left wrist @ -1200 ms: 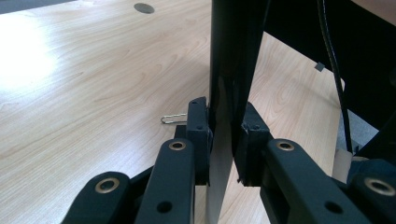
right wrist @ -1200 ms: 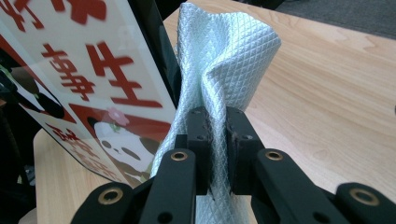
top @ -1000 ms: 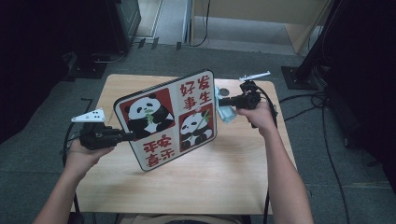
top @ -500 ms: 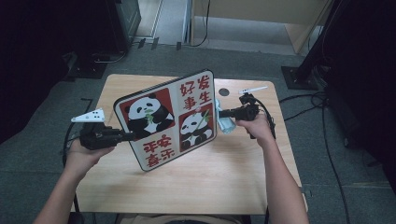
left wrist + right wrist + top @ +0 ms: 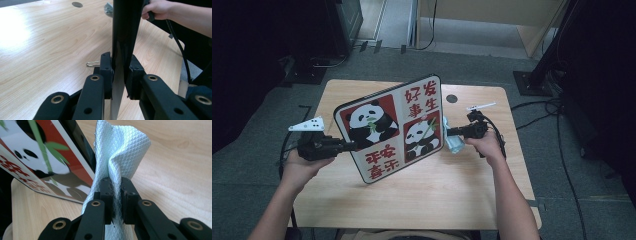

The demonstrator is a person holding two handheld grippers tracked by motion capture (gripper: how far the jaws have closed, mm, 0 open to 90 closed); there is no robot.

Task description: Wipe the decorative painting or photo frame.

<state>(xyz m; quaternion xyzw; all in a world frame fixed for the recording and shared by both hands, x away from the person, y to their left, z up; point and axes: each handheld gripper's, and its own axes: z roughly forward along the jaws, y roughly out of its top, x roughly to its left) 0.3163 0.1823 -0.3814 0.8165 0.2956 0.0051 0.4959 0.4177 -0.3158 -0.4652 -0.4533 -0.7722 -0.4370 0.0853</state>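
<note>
A: From the high view we record a light wooden table (image 5: 422, 200) on grey carpet, dark equipment stands around it. The left gripper (image 5: 343, 146) pinches the panda board (image 5: 392, 127) at its left edge and holds it tilted above the tabletop. The right gripper (image 5: 451, 133) pinches a pale blue cloth (image 5: 453, 142) just beside the board's right edge.

B: In the left gripper view we see the jaws clamped on the board's thin dark edge (image 5: 123, 37); a paper clip (image 5: 93, 64) lies on the wood grain.

A: In the right gripper view, we confirm the jaws pressed on the quilted cloth (image 5: 117, 152), beside the board (image 5: 37, 157).
</note>
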